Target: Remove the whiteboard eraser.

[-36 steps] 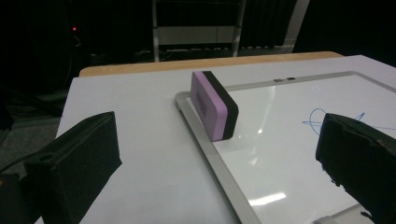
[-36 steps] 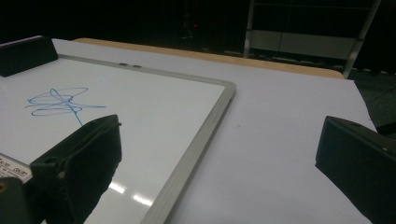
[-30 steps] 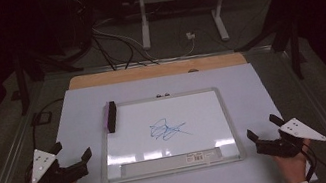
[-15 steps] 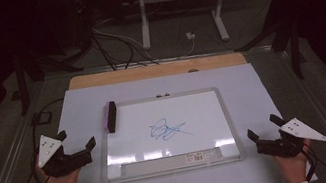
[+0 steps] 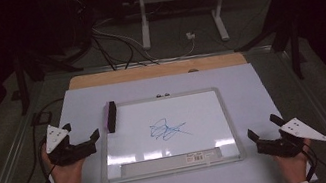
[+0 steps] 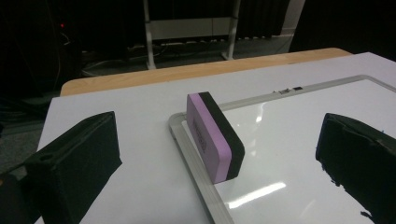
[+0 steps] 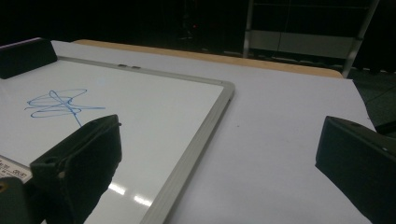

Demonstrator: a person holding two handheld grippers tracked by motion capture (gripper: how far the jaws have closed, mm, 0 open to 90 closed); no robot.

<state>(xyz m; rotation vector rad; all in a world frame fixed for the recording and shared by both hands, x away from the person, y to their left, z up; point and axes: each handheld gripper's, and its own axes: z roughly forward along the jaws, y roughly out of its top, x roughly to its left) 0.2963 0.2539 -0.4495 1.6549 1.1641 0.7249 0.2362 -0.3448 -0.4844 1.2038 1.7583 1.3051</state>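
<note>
High view: you were reaching for the eraser (image 5: 111,116) at the whiteboard's (image 5: 205,114) upper-left corner.

Your left gripper (image 5: 81,136) was spread wide, just short of it; the right gripper (image 5: 262,131), also spread, waited lower right. Next, I'd judge, you needed to straddle the eraser and close before wiping the blue scribble (image 5: 168,129).

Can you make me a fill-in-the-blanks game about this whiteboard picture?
1. The scribble on the whiteboard is drawn in ____ ink.
2. The eraser has a black side and a ____ side.
3. The eraser stands at the board's ____ edge in the high view.
4. The left hand-held gripper has its jaws ____, pointing at the eraser.

Missing words: blue; purple; left; open
</note>
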